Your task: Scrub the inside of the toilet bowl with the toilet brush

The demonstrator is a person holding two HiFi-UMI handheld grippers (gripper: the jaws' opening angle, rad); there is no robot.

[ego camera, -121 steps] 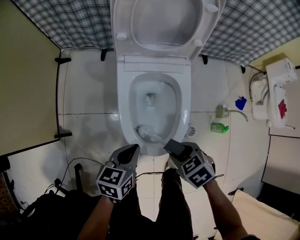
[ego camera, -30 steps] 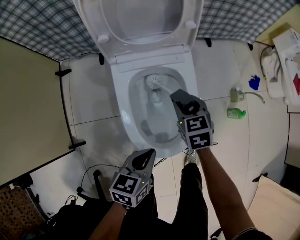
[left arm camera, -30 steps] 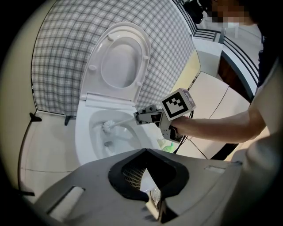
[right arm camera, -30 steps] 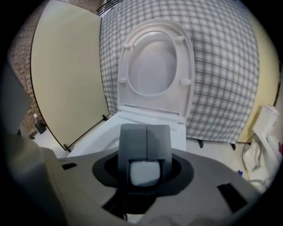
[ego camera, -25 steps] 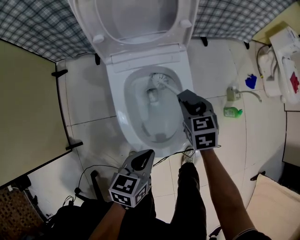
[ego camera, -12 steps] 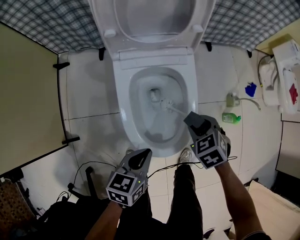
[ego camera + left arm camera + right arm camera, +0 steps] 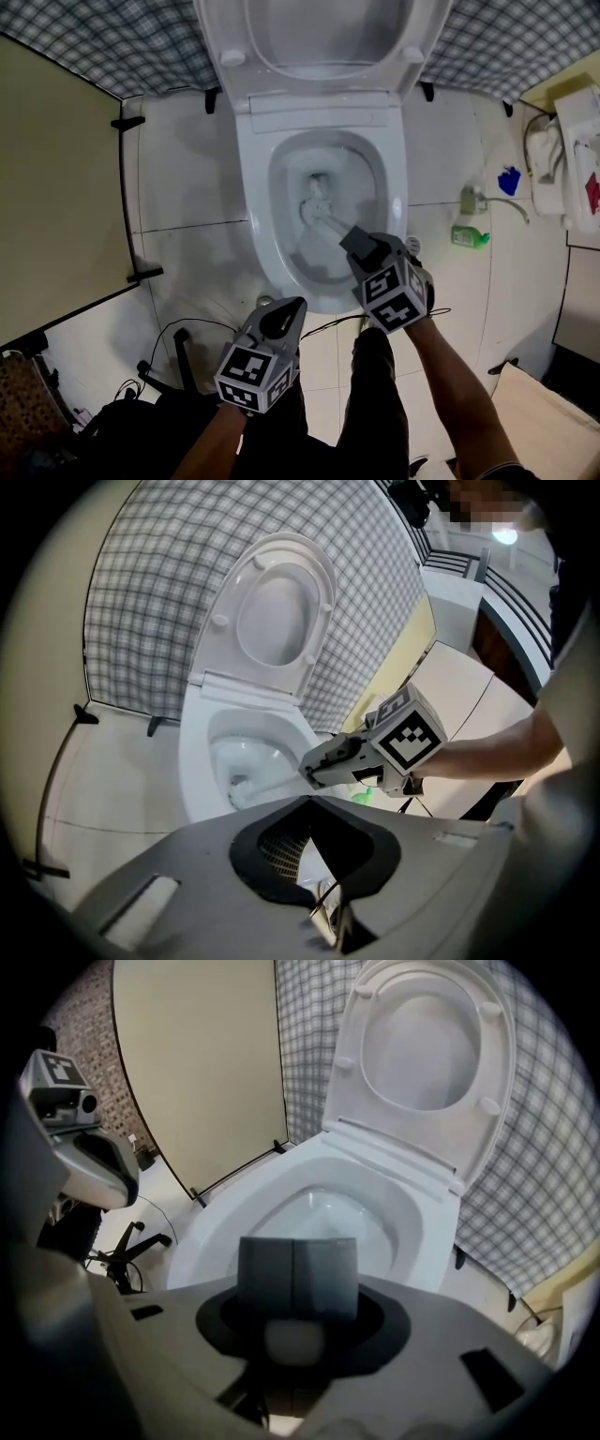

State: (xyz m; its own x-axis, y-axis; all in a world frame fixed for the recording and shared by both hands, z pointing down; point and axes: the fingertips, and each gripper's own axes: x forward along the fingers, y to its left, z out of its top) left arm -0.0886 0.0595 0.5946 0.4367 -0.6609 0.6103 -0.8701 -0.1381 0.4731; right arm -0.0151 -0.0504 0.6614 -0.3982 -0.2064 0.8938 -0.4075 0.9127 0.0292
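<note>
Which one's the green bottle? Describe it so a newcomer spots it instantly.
In the head view, start at the toilet and look to the tiled floor on its right. The green bottle sits there, just below a pale fitting with a hose. It is the only bright green thing; the nearby blue item lies further right.

Green bottle (image 7: pixel 469 237), checked curtain (image 7: pixel 103 47)

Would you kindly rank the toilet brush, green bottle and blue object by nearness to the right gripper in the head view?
1. toilet brush: held by the right gripper.
2. green bottle: floor, to its right.
3. blue object: floor, farther right.
</note>
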